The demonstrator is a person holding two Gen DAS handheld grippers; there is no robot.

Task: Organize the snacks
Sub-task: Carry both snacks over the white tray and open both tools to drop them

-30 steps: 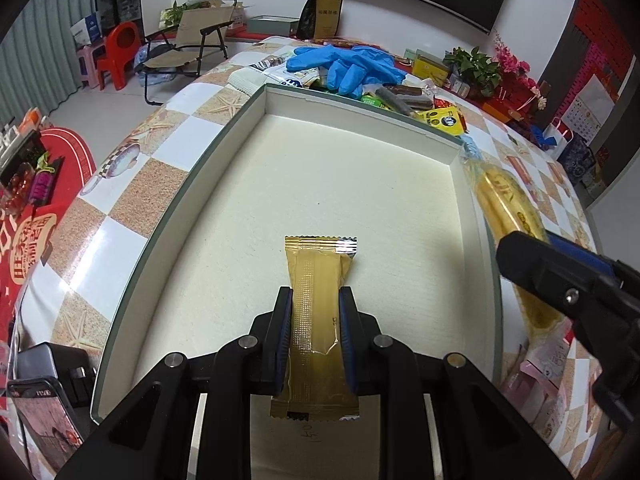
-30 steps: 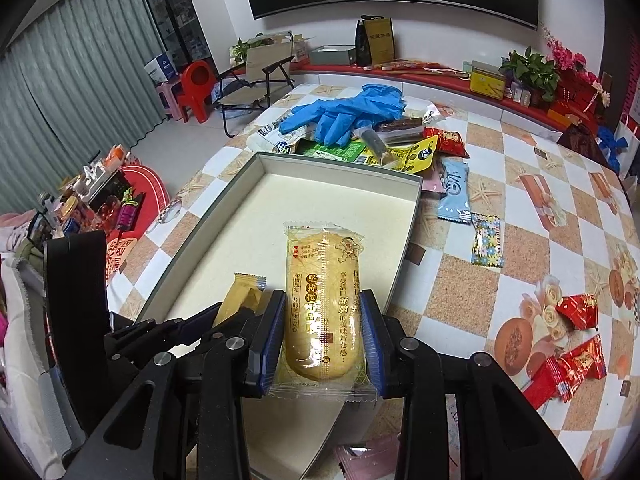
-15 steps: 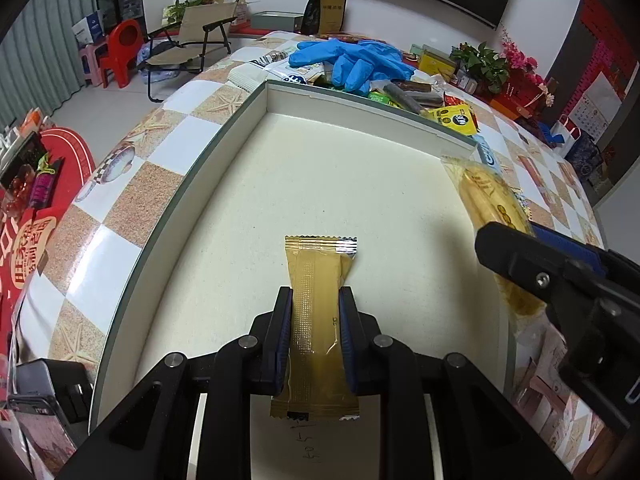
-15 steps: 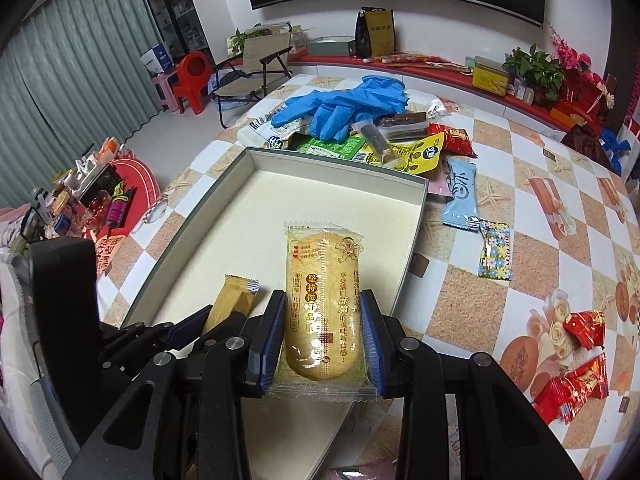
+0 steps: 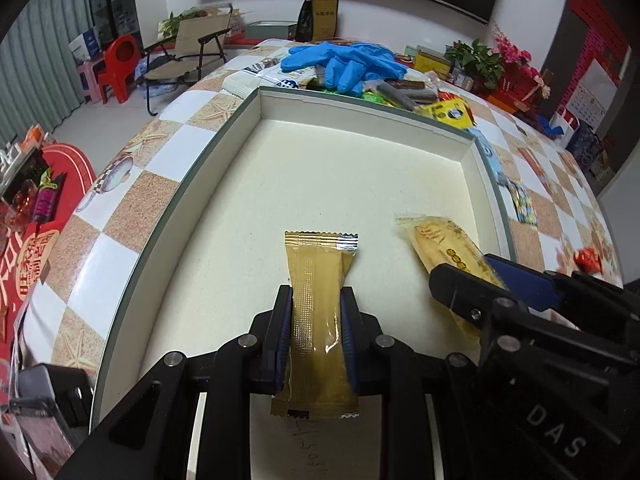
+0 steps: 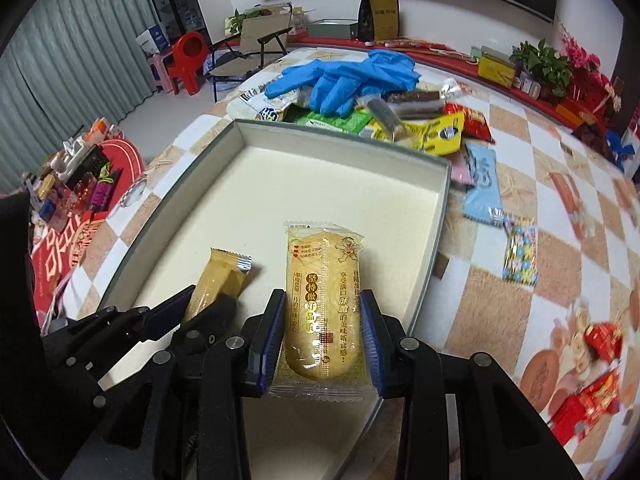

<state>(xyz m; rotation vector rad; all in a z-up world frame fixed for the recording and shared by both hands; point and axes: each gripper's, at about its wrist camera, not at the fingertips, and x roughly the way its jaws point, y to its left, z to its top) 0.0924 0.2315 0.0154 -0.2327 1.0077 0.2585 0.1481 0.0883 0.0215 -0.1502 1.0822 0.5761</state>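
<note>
— Snacks first, biggest container down: shallow cream-lined rectangular box with grey-green rim [image 5: 224,136], nearly bare, sitting on the counter [image 5: 132,184] with its beige-and-white checked starfish cloth. Still loose beyond the far rim: heap of mixed wrappers under crumpled blue rubber gloves [image 6: 344,76].

— And in hand?

— Two pieces. Plump pale-yellow cake in clear printed wrapper [image 6: 322,300], pinched at its lower half by the right gripper [image 6: 324,328], pads pressed to both long sides, low over the box's right-hand part. Slim gold foil bar with crimped ends [image 5: 318,312], clamped mid-length by the left gripper [image 5: 316,334], nearly fully closed, over the near middle of the box floor.

— Best way to finish the step?

— Probably: lower until each wrapper lies flat on the lining, then release. Keep both lengthwise and parallel, gap between them, cake clear of the right wall. Likely wise to free one at a time, since the two grippers sit close together. Slick foil, so a drop from height could skid.

— Surroundings?

— Scattered packets on the cloth to the right: light-blue sachet [image 6: 482,184], patterned foil strip [image 6: 520,256], red wrappers near the edge. Beyond: folding chair, red plastic chair, grey curtain, dark board on a white wall, potted plants and pink flowers on a red ledge.
</note>
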